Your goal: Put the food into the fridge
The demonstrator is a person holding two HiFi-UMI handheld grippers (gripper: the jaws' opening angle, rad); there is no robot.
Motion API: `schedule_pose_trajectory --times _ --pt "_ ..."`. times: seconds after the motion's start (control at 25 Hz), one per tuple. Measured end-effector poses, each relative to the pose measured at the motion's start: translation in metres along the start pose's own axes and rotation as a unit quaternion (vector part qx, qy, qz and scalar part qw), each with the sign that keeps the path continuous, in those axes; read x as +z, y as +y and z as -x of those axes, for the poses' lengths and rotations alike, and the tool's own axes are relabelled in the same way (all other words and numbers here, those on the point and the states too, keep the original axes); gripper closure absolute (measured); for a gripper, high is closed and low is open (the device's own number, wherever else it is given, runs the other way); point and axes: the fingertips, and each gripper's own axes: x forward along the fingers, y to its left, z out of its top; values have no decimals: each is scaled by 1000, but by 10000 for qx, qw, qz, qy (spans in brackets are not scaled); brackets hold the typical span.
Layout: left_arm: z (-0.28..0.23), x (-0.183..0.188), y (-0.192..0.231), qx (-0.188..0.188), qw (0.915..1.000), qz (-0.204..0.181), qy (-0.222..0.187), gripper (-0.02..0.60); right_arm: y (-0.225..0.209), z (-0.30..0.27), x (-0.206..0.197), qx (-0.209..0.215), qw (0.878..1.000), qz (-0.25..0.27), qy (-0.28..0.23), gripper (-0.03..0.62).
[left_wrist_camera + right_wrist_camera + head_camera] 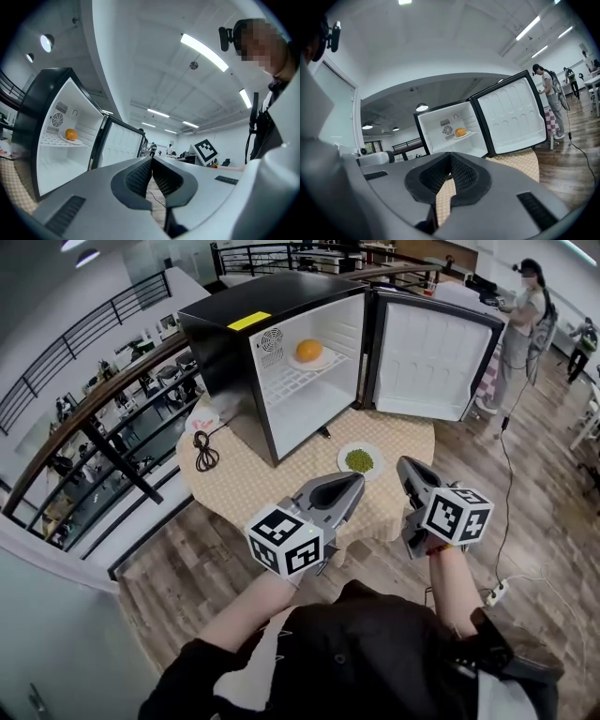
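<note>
Nearest, the left gripper (356,482) and right gripper (406,468) hang over the table's (244,479) near edge, each with its jaws pressed together and nothing between them. Just ahead of their tips, between the two, a plate (343,465) of green food (360,460) sits on the table. Farther ahead stands the fridge (225,334), its door (431,357) swung wide to the right and an orange (309,351) on its upper shelf (291,376).
</note>
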Motion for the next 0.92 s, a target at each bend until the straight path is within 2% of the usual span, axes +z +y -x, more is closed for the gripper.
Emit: schedule_pose_trajectory --times 0.4,0.68,0.92 --pt "-26 5 -26 10 10000 43 -63 569 -13 20 12 103 9997 126 190 579" --pt "-29 7 -29 171 9997 83 -154 569 -5 21 11 379 9988 142 285 579" --pt "-34 4 -34 208 9997 41 -128 569 -8 21 14 444 9984 210 279 579"
